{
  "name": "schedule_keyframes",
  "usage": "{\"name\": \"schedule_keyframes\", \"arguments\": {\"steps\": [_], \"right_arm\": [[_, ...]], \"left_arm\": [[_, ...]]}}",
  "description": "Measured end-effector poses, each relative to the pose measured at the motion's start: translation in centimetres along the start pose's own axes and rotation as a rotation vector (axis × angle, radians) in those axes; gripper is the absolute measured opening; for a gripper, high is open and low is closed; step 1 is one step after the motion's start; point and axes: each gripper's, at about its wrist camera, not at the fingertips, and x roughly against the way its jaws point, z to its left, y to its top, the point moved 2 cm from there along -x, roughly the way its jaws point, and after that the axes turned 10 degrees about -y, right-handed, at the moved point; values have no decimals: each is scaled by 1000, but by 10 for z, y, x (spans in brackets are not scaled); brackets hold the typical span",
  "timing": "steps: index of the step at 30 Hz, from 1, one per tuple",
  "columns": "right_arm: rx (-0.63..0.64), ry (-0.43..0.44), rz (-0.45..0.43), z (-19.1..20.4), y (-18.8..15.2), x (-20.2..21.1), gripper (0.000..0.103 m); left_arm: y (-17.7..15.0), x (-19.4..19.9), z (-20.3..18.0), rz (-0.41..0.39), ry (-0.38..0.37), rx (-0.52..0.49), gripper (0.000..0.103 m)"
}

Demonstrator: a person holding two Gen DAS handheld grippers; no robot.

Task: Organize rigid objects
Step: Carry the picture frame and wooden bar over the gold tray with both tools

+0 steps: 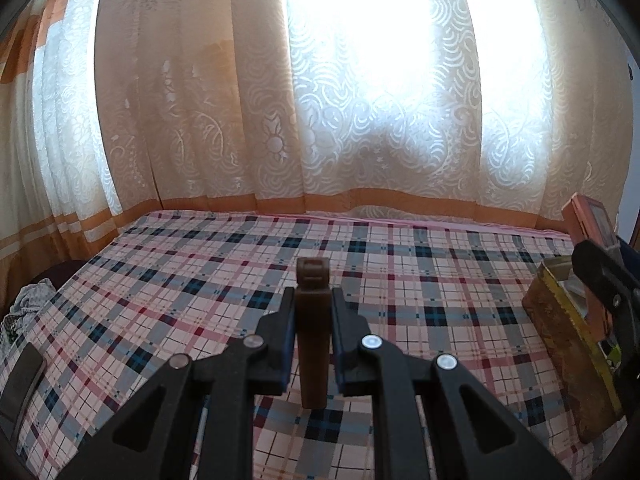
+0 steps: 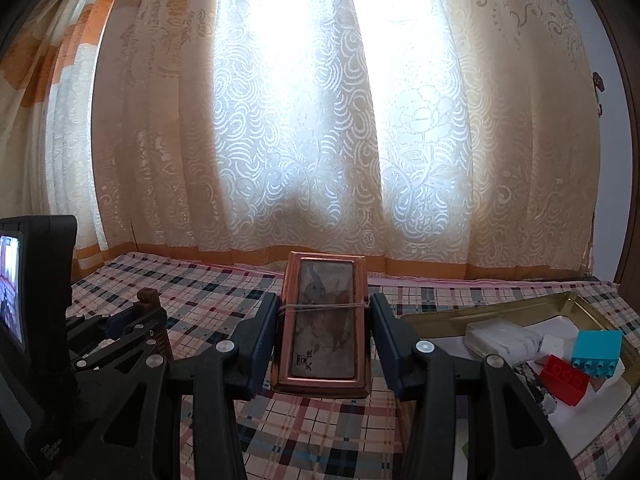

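Carry step: left hand-held gripper [image 1: 311,316] clamps brown peg [image 1: 313,328]; right hand-held gripper [image 2: 323,340] clamps framed plaque [image 2: 323,326]. Next, prob.: lower both into gold tin [image 2: 592,312].

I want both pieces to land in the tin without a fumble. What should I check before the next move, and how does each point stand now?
1. Left gripper holds the brown clip: ok, fingers close on both sides.
2. Right gripper holds the copper-framed box: ok, though contact at the pads is hard to judge.
3. Rubber band around the box intact: ok.
4. Gold tin open: ok.
5. Free room in the tin: cannot tell; red brick, blue brick and white packet already fill part.
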Motion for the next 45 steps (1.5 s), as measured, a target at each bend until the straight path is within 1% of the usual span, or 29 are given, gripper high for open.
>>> {"name": "schedule_keyframes", "arguments": {"steps": [10,22,26,29,39,45], "right_arm": [[2,1,-8,-7,-3,10,49],[0,-17,-10,-22,-7,19,49],[-2,-10,-14,-26,-7,21,49],[-5,-2,-23,-28,-7,24,49],[-54,41,-32,-49,-7,32,49],[-47,21,-40,-56,-8,34,49]], "left_arm": [[-6,11,-2,-6,-9,43,13],[-10,19,-10,-16,-14,59,13],[-12,22,-14,-20,-14,59,13],[-12,24,-16,-22,-27,65,13],[-9,38,-32,-65,-59,73,13],[-8,40,-50,-66,-77,56,13]]}}
